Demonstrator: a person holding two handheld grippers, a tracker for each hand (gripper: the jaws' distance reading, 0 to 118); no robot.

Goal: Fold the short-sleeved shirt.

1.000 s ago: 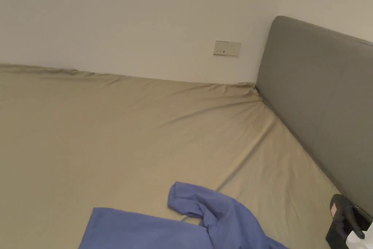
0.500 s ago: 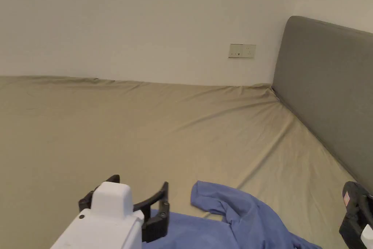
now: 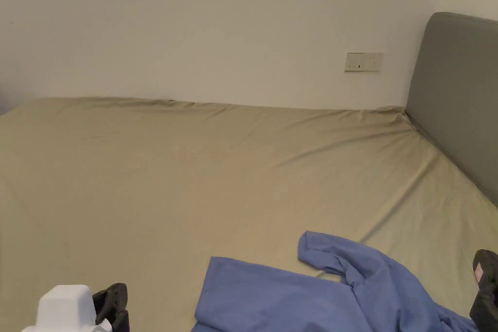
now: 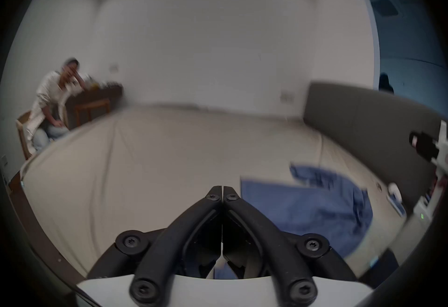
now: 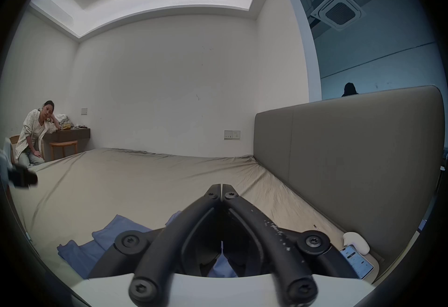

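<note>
Blue shirt lies rumpled on the bed, long axis 9-to-3, one sleeve toward 12; both grippers' jaws closed, empty.

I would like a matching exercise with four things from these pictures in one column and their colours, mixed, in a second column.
Things:
1. shirt
2. bed sheet
3. headboard
4. wall

Colours:
A. grey
B. white
C. blue
D. beige

Pairs: 1-C, 2-D, 3-A, 4-B

Bedsheet open — headboard blocks right, seemingly.
</note>
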